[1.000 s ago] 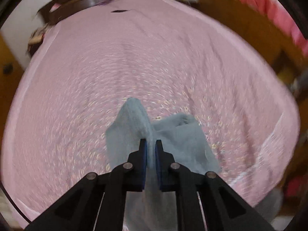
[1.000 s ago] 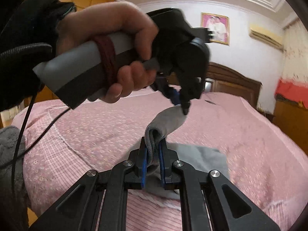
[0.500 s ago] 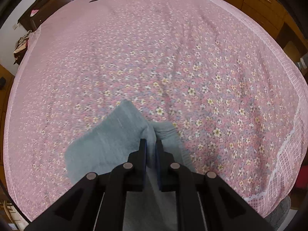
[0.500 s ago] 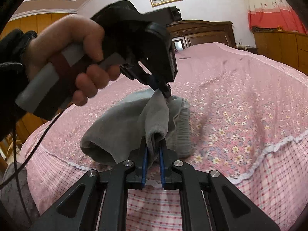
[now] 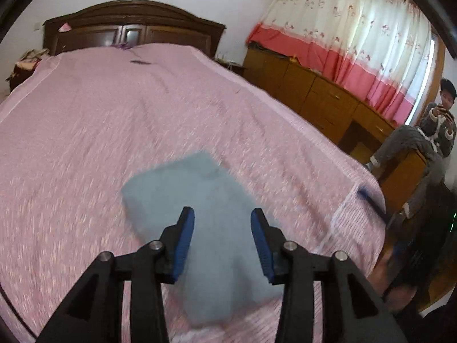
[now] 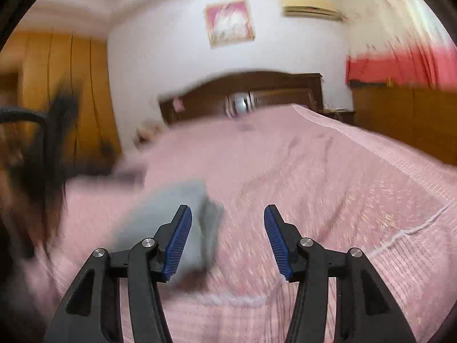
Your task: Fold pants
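While blurred, folded grey pants (image 5: 200, 200) lying on pink bedspread (image 5: 85, 120), near its foot edge. Left gripper (image 5: 222, 228) opening above pants, nothing pinched. Right gripper (image 6: 228, 225) opening, pants behind left finger. Dark headboard (image 5: 134, 31) far beyond; wooden cabinets (image 5: 314, 94) right of bed.

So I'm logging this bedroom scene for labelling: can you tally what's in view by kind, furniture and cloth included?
Beds: 1
Folded grey pants: 1
Headboards: 1
Curtains: 1
Wooden cabinets: 1
Framed pictures: 1
Air conditioners: 1
Tools: 2, left and right, both opening with nothing pinched
Seated people: 1
Total: 10
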`<action>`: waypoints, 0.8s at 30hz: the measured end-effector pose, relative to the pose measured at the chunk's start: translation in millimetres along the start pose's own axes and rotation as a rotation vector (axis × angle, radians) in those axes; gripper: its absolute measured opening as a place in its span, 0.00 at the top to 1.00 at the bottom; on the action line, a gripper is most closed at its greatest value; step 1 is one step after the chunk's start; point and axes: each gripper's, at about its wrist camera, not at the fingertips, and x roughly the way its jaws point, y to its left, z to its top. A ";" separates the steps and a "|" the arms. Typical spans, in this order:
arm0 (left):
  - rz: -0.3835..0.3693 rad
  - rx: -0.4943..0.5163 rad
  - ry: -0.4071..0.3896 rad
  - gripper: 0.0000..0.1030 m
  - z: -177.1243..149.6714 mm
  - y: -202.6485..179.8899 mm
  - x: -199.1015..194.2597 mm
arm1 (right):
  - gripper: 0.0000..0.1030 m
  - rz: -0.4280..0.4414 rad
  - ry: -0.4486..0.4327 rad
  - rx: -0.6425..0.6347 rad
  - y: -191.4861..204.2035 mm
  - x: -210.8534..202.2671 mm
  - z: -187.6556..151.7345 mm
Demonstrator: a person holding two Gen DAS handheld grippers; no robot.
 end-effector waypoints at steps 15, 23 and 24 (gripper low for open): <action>0.030 0.352 0.036 0.59 -58.6 -9.0 56.0 | 1.00 0.232 0.624 0.319 -26.9 251.5 -33.5; -0.097 0.161 0.022 0.59 -40.3 21.5 38.3 | 0.45 0.062 0.447 0.019 -12.9 177.7 -7.5; -0.111 0.102 0.018 0.59 -33.9 28.5 39.1 | 0.43 0.085 0.443 0.005 -5.0 174.7 -6.5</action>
